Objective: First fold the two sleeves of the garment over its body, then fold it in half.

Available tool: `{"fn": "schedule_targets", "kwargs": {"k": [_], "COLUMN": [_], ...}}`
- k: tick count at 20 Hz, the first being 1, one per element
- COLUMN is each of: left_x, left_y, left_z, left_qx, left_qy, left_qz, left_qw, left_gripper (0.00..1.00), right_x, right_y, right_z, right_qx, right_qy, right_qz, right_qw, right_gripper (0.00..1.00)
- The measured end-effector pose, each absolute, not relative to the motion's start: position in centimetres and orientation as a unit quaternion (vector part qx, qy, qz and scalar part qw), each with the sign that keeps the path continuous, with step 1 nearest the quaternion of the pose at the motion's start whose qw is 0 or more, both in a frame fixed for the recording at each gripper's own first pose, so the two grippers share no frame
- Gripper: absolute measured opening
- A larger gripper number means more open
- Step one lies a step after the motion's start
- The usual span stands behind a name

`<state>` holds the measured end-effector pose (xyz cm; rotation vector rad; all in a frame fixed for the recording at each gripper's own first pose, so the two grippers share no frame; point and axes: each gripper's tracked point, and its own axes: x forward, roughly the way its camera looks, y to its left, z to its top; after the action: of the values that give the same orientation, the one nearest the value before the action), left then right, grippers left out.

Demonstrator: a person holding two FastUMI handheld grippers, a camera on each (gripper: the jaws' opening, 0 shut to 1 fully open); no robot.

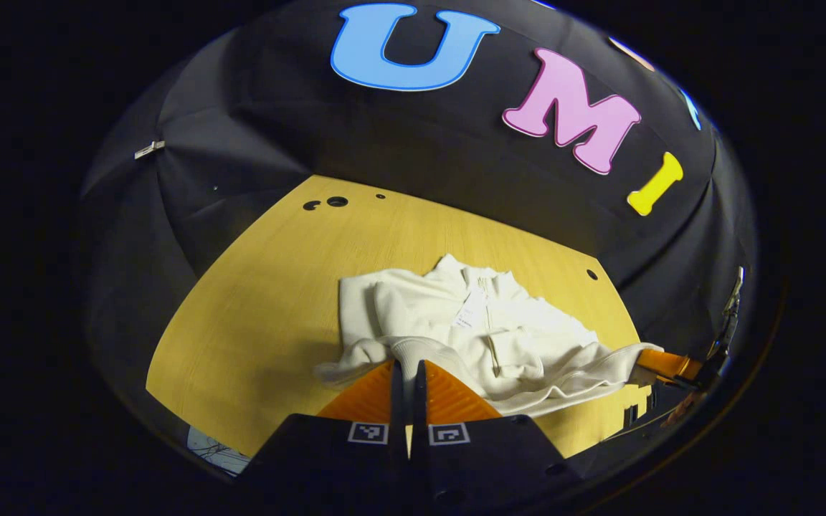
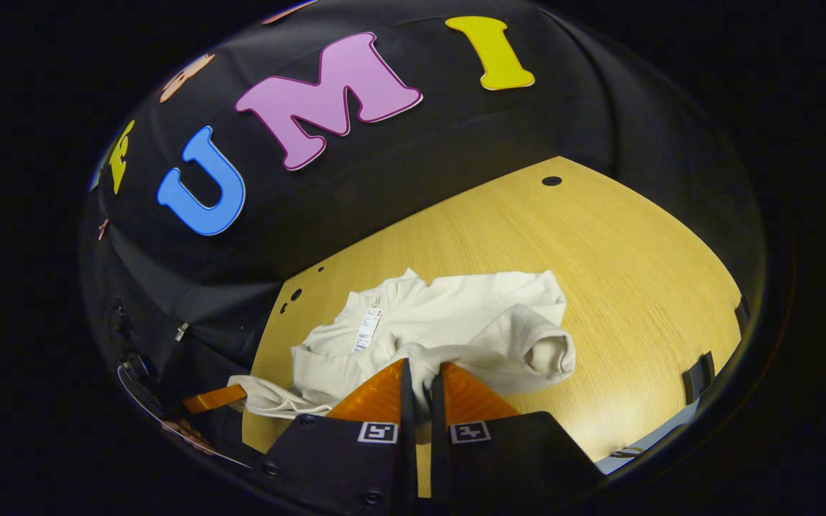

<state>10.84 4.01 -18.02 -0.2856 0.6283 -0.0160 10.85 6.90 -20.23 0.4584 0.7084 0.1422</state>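
a cream garment was seen rumpled on the wooden table, collar toward twelve o'clock, its hem lifted at six.

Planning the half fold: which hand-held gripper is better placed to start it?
Neither clearly: both look placed to lift together. The left hand-held gripper pinches the white garment at its near hem, and the right hand-held gripper pinches the other near edge.

Right claw pinches the cream garment's near hem (tag showing) on the wooden table.
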Motion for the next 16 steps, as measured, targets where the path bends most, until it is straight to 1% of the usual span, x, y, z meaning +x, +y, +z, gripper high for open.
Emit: {"fn": "schedule_targets", "kwargs": {"k": [4, 8, 16], "left_x": [14.4, 17.9, 23.1], "left_y": [4.1, 4.1, 4.8], "left_z": [-18.3, -19.1, -23.4], "left_qx": [-0.129, -0.131, -0.126], "left_qy": [0.304, 0.308, 0.339], "left_qz": [-0.003, 0.013, 0.043], "left_qw": [0.944, 0.942, 0.931], "left_gripper": [0.06, 0.06, 0.06], "right_x": [13.6, 16.5, 20.5], "right_y": [7.0, 6.6, 7.0], "right_z": [-21.0, -22.1, -26.5], "right_qx": [0.216, 0.226, 0.191], "right_qy": [0.342, 0.345, 0.373], "right_qz": [0.063, 0.044, 0.035], "right_qw": [0.912, 0.910, 0.907], "right_gripper": [0.12, 0.11, 0.12]}}
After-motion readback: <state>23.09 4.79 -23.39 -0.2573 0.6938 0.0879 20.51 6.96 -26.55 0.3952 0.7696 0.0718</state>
